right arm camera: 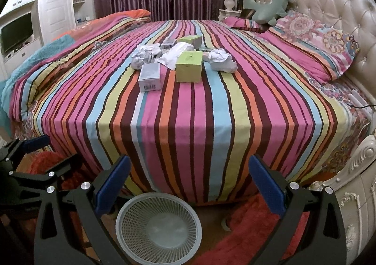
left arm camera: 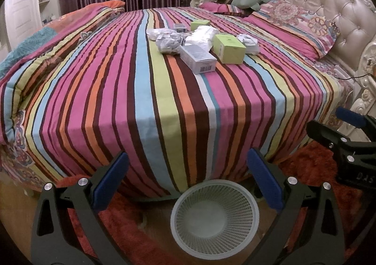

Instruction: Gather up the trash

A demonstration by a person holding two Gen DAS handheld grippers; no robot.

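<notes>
The trash sits in one pile in the middle of the bed (left arm camera: 164,100), up toward 12 o'clock from both cameras. In the pile are a grey box (left arm camera: 198,59), a green box (left arm camera: 229,48), another green box (left arm camera: 200,24) behind it, some crumpled paper (left arm camera: 168,41), one more paper ball (left arm camera: 248,43) at the right, and a white bag (left arm camera: 201,37).

A white basket (left arm camera: 215,219) stands on the floor just beside the bed's near edge, down at 6 o'clock. I think it is there so the trash can drop right in.

The left gripper (left arm camera: 188,178) hangs over the basket, its blue fingers spread wide with nothing between them. The right gripper (right arm camera: 190,182) is spread wide too and holds nothing. Both are well apart from the pile.

No trash is in the basket yet. Next, I think a gripper needs to reach out to the closest box.
</notes>
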